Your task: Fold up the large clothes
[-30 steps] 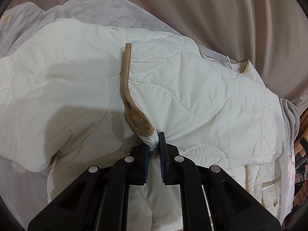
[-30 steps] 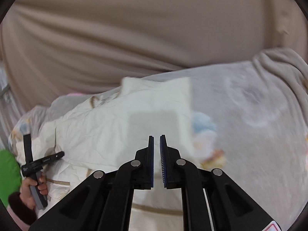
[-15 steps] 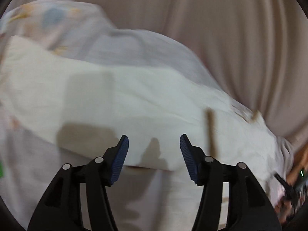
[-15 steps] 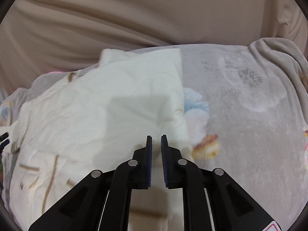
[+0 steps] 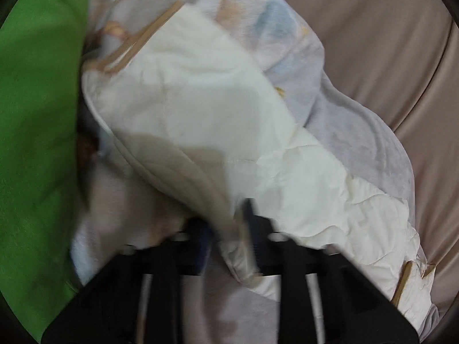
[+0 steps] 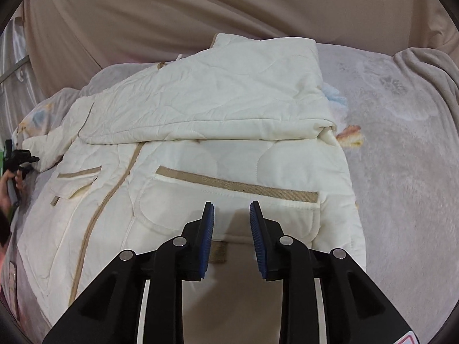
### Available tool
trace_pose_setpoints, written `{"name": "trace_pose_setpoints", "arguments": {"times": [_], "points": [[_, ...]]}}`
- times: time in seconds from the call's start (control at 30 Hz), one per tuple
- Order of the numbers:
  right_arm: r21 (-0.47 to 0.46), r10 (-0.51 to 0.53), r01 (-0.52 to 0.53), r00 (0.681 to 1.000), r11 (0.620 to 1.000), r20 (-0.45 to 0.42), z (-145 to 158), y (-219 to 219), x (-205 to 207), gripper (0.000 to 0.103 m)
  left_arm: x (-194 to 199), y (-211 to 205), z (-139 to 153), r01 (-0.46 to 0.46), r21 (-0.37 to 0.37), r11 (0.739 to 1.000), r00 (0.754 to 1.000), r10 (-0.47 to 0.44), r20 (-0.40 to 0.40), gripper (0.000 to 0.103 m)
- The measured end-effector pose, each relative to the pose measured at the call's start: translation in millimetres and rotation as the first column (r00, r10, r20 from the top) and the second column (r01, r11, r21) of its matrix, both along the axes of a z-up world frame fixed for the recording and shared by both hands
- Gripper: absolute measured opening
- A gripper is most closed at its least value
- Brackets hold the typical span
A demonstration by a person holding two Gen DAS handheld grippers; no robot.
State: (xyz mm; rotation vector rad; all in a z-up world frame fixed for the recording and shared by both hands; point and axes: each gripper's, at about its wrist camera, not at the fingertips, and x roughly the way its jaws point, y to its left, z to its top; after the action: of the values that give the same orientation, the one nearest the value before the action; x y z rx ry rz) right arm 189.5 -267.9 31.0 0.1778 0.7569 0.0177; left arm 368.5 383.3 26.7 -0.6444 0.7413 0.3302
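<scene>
**Cream jacket spread on the blanket, both claws at its edges**

The cream quilted jacket with tan trim (image 6: pixel 200 154) lies on the grey plush blanket (image 6: pixel 401 154), one sleeve folded across its chest. The right claw (image 6: pixel 231 229) hovers partly open over the jacket's hem, gripping nothing. The left claw (image 5: pixel 226 243) is blurry, with a jacket edge between its fingers; can't tell if it's clamped.

Jacket (image 6: pixel 200 149): lies flat on the blanket (image 6: pixel 401 172), a sleeve folded across its upper part, two pockets below the fold. Curtain (image 6: pixel 172 14): hangs behind the blanket's far edge. Right gripper (image 6: pixel 231 229): above the jacket's near hem, over the right-hand pocket. Left gripper (image 5: pixel 226 240): at the jacket's left side, a jacket edge lying between its fingers.
</scene>
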Motion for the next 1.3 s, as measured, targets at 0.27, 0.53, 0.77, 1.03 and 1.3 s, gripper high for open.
{"name": "trace_pose_setpoints", "arguments": {"times": [0.27,0.53,0.77,1.03,1.3], "points": [[0.030,0.020,-0.020,1.000,0.999,0.012,2,8,-1,0.031,-17,-150,134,0.282,0.191,0.940,0.901,-0.328,0.284,0.004],[0.096,0.041,-0.043,0.999,0.994,0.031,10,10,-7,0.031,-40,-418,168,0.693,0.313,0.650,0.574,-0.759,0.306,0.006],[0.068,-0.011,0.010,1.000,0.998,0.016,6,-19,-26,0.040,-39,-553,29,0.824,0.232,0.517,0.528,-0.849,0.016,0.065],[0.068,-0.037,0.032,0.997,0.997,0.064,23,-51,-31,0.057,-77,-477,32,0.800,0.241,0.549,0.549,-0.832,0.074,0.084],[0.182,-0.047,0.031,0.996,0.983,0.081,38,-66,43,0.064,-43,-338,34,0.604,0.112,0.789,0.786,-0.613,0.081,0.087]]}}
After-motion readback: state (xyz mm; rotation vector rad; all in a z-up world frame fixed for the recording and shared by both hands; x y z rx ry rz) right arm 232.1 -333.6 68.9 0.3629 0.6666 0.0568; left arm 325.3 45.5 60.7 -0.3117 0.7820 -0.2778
